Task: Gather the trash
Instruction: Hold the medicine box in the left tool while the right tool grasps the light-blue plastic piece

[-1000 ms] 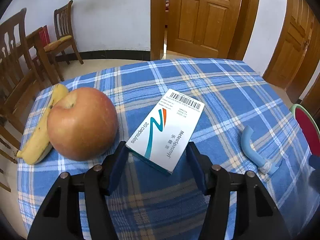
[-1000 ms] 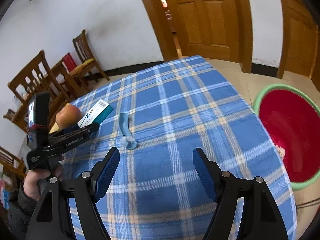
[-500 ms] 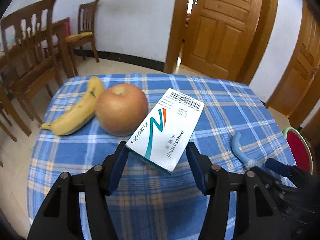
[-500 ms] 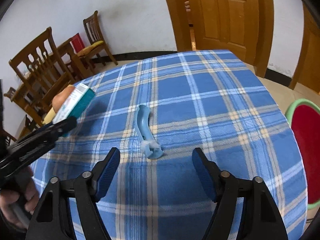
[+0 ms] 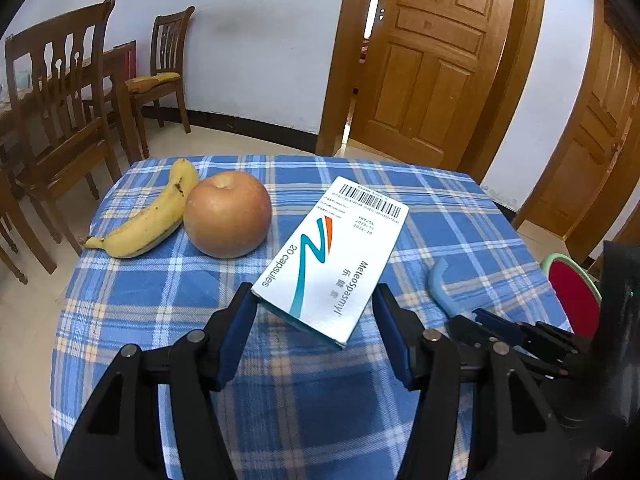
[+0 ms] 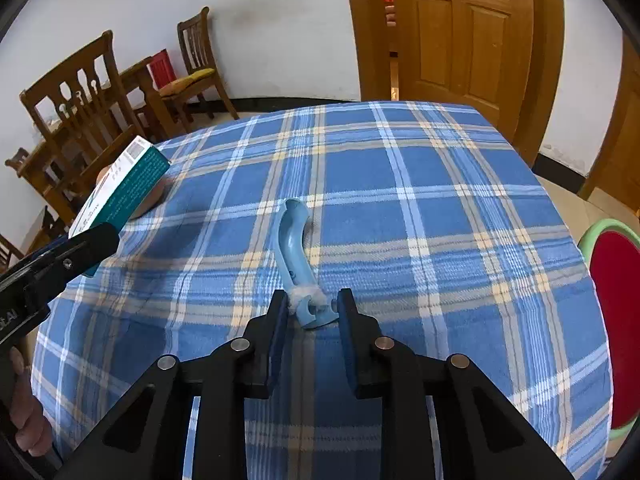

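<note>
Blue plastic handle (image 6: 297,258) sits between my closing right fingers (image 6: 280,316); my left fingers (image 5: 240,320) pinch the capsule box (image 5: 332,256).

We see only a sliver of the red basin (image 6: 612,320), cut by the right frame edge. The medicine box (image 6: 124,184) hides most of the apple (image 6: 154,200). Its small print (image 5: 340,210) is unreadable.
</note>
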The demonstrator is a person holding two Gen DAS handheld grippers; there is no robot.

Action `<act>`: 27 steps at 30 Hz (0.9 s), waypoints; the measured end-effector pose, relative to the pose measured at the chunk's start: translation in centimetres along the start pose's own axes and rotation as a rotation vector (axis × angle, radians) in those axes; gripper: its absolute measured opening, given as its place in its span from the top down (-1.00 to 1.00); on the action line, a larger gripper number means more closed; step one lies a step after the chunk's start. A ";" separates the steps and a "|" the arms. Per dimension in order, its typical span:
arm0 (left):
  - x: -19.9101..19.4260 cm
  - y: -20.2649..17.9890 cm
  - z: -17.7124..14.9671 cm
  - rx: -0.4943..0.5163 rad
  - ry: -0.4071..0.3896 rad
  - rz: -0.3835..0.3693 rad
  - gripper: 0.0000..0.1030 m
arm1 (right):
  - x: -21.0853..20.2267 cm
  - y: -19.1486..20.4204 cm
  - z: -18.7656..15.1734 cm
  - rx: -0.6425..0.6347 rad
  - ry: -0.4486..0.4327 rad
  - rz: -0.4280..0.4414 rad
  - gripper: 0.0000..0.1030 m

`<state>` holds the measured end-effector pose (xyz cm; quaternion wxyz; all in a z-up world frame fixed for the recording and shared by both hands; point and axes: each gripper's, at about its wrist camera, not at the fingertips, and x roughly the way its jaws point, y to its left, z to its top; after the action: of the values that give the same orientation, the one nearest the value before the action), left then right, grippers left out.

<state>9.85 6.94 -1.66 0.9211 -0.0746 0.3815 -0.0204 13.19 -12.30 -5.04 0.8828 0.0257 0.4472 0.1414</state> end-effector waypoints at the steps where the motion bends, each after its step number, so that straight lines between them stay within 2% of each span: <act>1: -0.3 -0.1 -0.1 0.000 0.000 -0.005 -0.16 | -0.2 -0.1 -0.1 0.005 0.004 0.004 0.53; 8: -1.3 -1.4 -0.8 0.005 -0.001 -0.026 -0.16 | -2.7 -1.7 -1.8 0.078 -0.007 0.046 0.53; 27: -3.5 -8.3 -2.3 0.090 0.008 -0.108 -0.16 | -12.3 -8.3 -6.7 0.262 -0.159 0.056 0.53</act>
<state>5.93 -1.25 0.46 0.9196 -0.0535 0.3792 -0.0875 2.87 -24.14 -0.87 0.9001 0.1645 0.3898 0.1039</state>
